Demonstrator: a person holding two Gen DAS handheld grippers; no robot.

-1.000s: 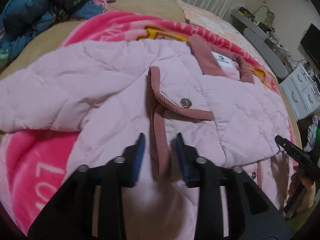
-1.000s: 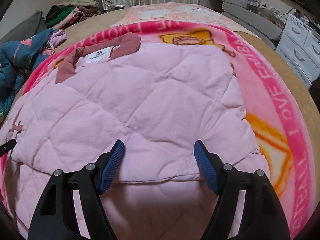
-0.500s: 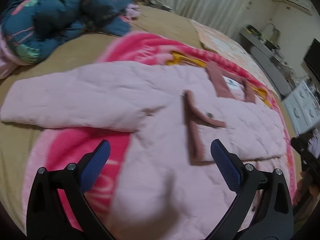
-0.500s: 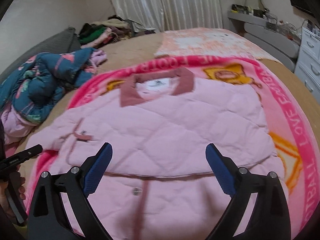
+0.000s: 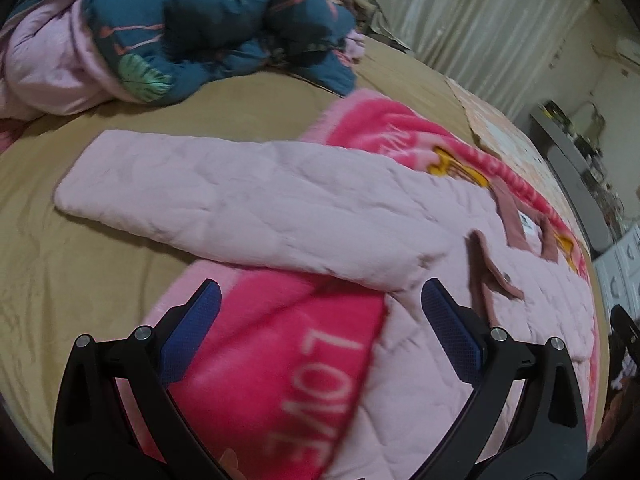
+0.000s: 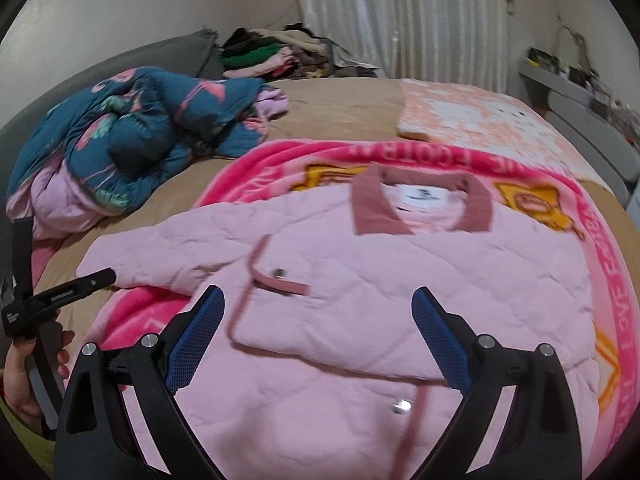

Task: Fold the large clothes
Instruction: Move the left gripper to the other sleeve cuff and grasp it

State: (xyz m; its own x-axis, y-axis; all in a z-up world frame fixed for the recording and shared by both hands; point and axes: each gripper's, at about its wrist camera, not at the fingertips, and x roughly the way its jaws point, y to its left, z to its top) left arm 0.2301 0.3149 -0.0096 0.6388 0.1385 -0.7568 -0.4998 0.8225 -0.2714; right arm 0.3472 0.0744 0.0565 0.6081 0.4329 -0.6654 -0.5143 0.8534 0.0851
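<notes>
A pink quilted jacket [image 6: 420, 280] with a dusty-rose collar [image 6: 420, 200] lies front-up on a pink blanket [image 6: 328, 152] on the bed. Its right side is folded over the body. Its left sleeve [image 5: 240, 204] stretches out flat to the left. My left gripper [image 5: 320, 316] is open and empty, just short of the sleeve, above the blanket's "LOVE" lettering. My right gripper [image 6: 318, 324] is open and empty over the jacket's lower front. The left gripper also shows at the left edge of the right wrist view [image 6: 60, 296], in a hand.
A blue flowered quilt [image 6: 132, 132] is bunched at the left of the bed, also in the left wrist view [image 5: 208, 28]. A clothes pile [image 6: 272, 52] lies at the far end. A peach patterned cloth [image 6: 472, 116] lies beyond the blanket. White drawers [image 5: 624, 264] stand at right.
Both grippers opened wide and pulled back from the jacket. The left one let go of the front edge and swung left toward the outstretched sleeve.
</notes>
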